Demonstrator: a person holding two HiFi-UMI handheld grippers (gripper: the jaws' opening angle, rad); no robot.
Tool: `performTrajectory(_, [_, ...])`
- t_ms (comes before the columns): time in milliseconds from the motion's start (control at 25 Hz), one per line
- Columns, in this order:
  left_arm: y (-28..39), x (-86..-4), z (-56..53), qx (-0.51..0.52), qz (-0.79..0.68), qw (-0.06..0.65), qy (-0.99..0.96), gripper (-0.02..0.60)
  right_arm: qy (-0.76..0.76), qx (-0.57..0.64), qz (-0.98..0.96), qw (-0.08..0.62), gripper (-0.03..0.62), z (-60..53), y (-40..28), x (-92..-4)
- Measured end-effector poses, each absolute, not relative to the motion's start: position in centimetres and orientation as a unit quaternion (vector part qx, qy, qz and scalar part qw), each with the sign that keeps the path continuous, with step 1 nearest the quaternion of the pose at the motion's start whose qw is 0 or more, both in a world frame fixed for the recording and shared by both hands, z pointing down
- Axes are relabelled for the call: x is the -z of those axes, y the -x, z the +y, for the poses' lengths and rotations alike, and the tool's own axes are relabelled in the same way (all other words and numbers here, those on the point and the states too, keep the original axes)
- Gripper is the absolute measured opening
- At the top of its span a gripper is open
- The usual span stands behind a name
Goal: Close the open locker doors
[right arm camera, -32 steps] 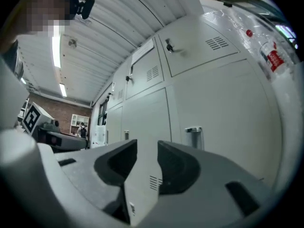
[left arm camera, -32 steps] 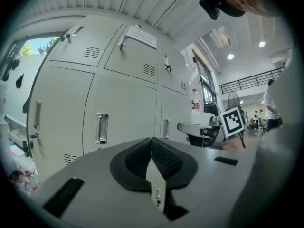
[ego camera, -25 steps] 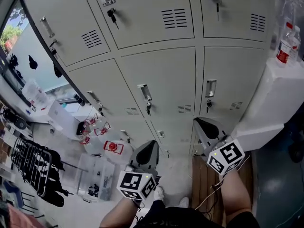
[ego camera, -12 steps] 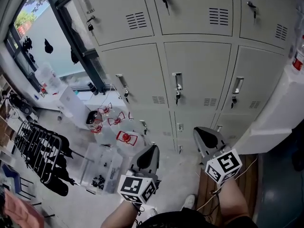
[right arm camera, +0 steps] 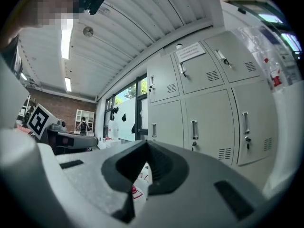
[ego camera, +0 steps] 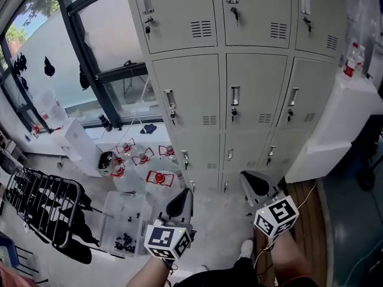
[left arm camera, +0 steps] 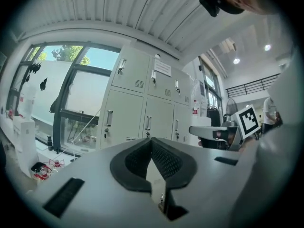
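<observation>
The grey lockers (ego camera: 251, 94) stand ahead in three columns, and every door I can see lies flush, with handles and keys in place. My left gripper (ego camera: 181, 201) is shut and empty, held level over the floor well short of the lockers. My right gripper (ego camera: 252, 183) is beside it, also shut with nothing in it. In the left gripper view its jaws (left arm camera: 152, 140) meet, with the lockers (left arm camera: 142, 110) beyond. The right gripper view shows closed jaws (right arm camera: 146, 145) and the locker doors (right arm camera: 209, 113) to the right.
A white cabinet (ego camera: 341, 118) with a bottle (ego camera: 352, 61) on it stands right of the lockers. A window (ego camera: 90, 52) is at the left. On the floor are a black drying rack (ego camera: 42, 205), a clear plastic box (ego camera: 122, 223) and red-and-white items (ego camera: 143, 160).
Both grippers and the head view have drawn back from the lockers, which now look smaller and farther, with more floor and window in sight. Both jaws stay shut.
</observation>
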State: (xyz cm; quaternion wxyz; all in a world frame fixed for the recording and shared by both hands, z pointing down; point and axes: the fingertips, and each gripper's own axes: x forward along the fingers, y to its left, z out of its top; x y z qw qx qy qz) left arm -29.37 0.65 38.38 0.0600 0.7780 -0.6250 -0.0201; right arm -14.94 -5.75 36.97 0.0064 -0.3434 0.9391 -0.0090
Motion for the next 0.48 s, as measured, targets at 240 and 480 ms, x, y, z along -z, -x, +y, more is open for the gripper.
performTrajectory(240, [29.8, -37.8, 3.8, 0.037, -0.584, 0.064, -0.809, 0.003, 0.391, 0.001, 0.92, -0.015, 0.0, -0.3, 14.7, -36.9])
performTrajectory(480, [27.1, -37.4, 5.4, 0.046, -0.554, 0.07, -0.828, 0.003, 0.429, -0.001, 0.903, -0.024, 0.002, 2.2, 11.3, -36.2])
